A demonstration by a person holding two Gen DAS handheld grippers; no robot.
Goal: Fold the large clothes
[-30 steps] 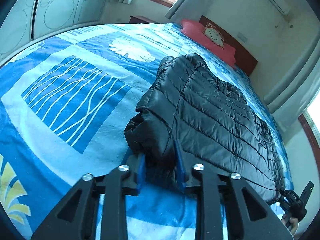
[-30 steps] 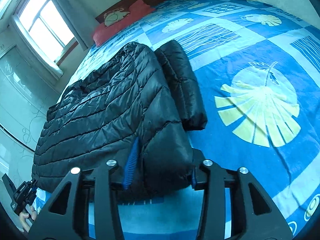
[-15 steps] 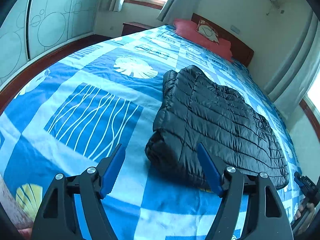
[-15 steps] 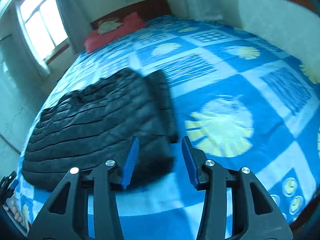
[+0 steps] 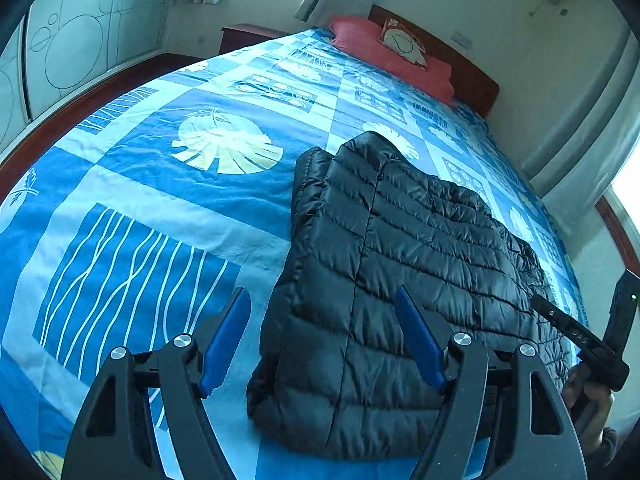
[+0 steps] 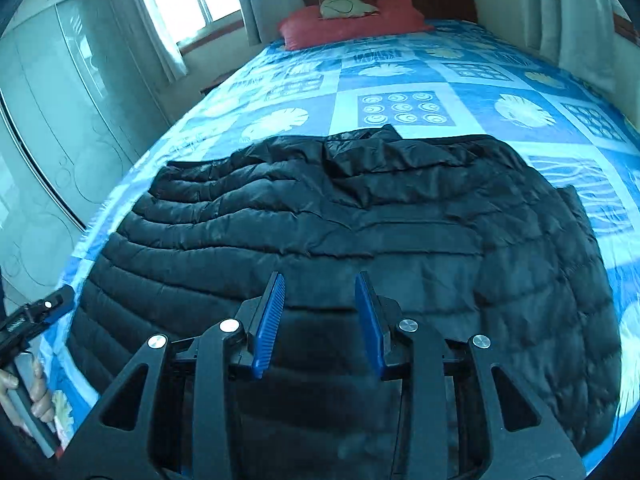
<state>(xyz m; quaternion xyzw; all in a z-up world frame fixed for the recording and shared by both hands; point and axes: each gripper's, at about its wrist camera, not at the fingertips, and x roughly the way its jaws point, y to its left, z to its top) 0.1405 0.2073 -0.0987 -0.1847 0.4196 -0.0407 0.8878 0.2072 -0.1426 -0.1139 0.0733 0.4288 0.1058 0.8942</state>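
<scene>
Black puffer jacket [image 5: 400, 264] — folded, lying flat on the blue patterned bed [image 5: 160, 200], red pillow [image 6: 352, 20] at the headboard end. Left gripper [image 5: 322, 336] — jaws wide open, straddling the jacket's near corner without pressing it. Right gripper [image 6: 320, 320] — jaws partly open and just been closing, nothing between them, above the jacket's near edge.

A folded jacket [image 5: 400, 280] is laid on the bed [image 5: 160, 200]; pillows [image 5: 392, 56] are set behind it, by the headboard [image 5: 472, 76].
</scene>
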